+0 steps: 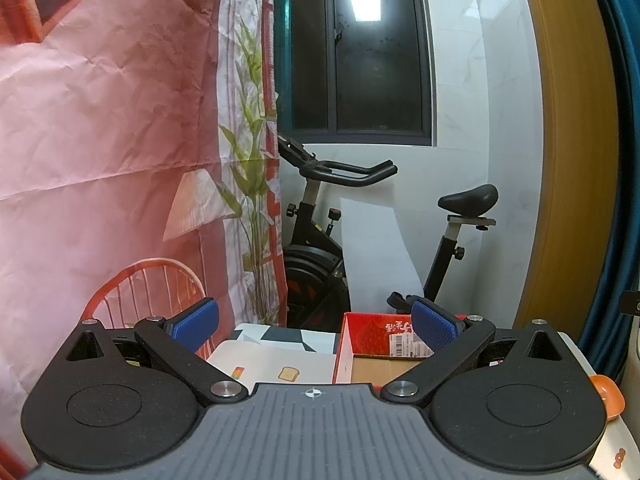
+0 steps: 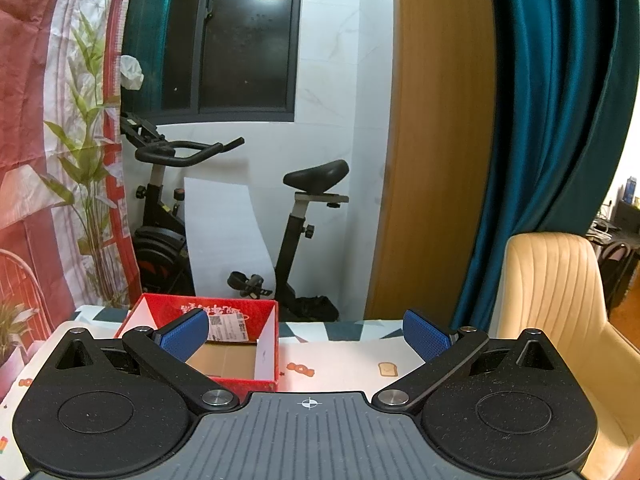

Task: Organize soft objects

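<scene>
Red cardboard box, open-topped, on the patterned table mat; inside we see only its brown floor and a shipping label. Left gripper: blue pads spread wide, holding nothing, box just ahead to its right. Right gripper: likewise wide apart, empty, box ahead-left. Behind, we note an exercise bike and a teal curtain.
</scene>
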Demonstrator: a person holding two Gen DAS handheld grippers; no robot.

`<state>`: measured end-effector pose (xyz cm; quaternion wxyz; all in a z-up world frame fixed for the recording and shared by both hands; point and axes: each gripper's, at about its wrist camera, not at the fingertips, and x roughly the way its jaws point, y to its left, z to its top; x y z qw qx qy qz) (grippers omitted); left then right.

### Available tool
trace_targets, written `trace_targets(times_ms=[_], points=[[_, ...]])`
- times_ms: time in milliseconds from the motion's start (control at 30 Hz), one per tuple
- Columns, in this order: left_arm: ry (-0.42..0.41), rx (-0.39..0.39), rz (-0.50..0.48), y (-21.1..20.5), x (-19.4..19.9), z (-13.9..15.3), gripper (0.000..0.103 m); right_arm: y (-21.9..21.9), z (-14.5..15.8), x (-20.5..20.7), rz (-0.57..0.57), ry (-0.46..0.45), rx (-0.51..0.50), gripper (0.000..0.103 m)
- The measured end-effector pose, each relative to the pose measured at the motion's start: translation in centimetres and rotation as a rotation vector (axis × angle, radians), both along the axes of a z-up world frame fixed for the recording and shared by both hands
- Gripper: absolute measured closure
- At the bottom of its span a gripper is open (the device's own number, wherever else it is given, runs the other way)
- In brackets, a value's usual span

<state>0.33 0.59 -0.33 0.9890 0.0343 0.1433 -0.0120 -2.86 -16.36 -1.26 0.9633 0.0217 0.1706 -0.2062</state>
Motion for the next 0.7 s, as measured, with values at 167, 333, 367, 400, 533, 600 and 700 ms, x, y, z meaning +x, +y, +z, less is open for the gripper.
trace_targets(times_ms=[167,333,367,400,533,600,700], points=[[0.001,-0.001,0.000,-0.03,0.04,0.04,0.000,0.06,0.01,0.00,0.000,0.000,0.000,0.000],[0.001,0.000,0.000,-0.06,0.03,0.03,0.000,0.01,0.02,-0.04,-0.001,0.000,0.000,0.000],[0.000,0.000,0.000,-0.07,0.03,0.03,0.000,0.08,0.04,-0.01,-0.001,0.000,-0.001,0.000],[-0.001,0.000,0.000,-0.06,0.00,0.04,0.000,0.01,0.04,-0.04,-0.001,0.001,-0.001,0.000],[-0.001,0.000,-0.001,-0.13,-0.06,0.04,0.000,0.09,0.01,-0.05,-0.002,-0.001,-0.001,0.000],[-0.002,0.000,0.000,-0.16,-0.07,0.03,0.000,0.04,0.00,-0.06,-0.001,-0.001,0.001,0.000],[-0.001,0.000,-0.002,-0.17,-0.07,0.00,0.000,0.10,0.01,-0.07,-0.002,-0.002,0.001,0.000]])
